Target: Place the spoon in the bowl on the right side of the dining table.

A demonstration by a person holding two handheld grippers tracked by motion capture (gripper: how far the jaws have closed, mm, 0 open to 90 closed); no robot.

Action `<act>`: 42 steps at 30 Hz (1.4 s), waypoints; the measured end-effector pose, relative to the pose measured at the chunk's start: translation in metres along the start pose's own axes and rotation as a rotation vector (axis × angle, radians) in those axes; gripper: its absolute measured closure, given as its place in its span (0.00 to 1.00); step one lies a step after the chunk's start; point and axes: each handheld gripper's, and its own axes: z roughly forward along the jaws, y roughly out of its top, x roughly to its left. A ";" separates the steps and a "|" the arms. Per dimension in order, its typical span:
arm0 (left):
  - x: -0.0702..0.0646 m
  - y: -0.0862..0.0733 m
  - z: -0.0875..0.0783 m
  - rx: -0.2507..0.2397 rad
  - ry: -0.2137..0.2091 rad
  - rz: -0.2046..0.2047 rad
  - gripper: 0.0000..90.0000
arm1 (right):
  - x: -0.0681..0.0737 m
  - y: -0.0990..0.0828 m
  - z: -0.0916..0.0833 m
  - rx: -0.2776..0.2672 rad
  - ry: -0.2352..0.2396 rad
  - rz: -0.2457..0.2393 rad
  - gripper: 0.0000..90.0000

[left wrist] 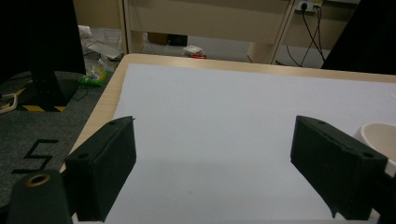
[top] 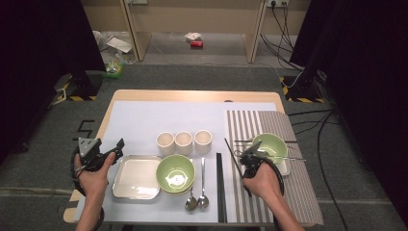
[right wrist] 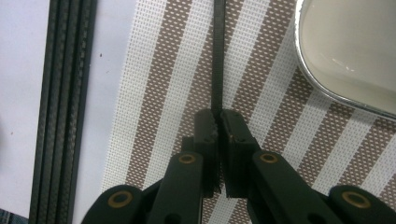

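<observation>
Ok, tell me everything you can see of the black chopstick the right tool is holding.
The black chopstick is a thin, straight, dark stick with a matte look. The right tool is shut on one end of it, and the rest runs away from the jaws over the striped placemat. In the high view it angles up and to the left from the tool, left of the green bowl. Whether its far end touches the mat cannot be told.

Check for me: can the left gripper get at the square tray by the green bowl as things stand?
Probably yes. The left gripper hovers open just left of the square tray, holding nothing, and the white mat between them is bare. The green bowl touches the tray's right edge, so the near left side looks free.
</observation>
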 end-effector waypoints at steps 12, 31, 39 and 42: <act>0.000 -0.001 0.000 0.003 0.001 0.003 0.15 | -0.001 -0.003 -0.006 -0.038 0.019 -0.097 0.96; 0.000 0.000 0.000 0.004 0.003 0.006 0.15 | -0.009 -0.005 -0.018 -0.069 0.061 -0.243 0.96; 0.000 -0.001 0.000 0.004 0.004 0.006 0.15 | -0.017 -0.006 -0.023 -0.096 0.084 -0.232 0.96; -0.001 -0.001 0.001 0.005 0.002 0.007 0.15 | -0.019 -0.006 -0.027 -0.105 0.084 -0.222 0.96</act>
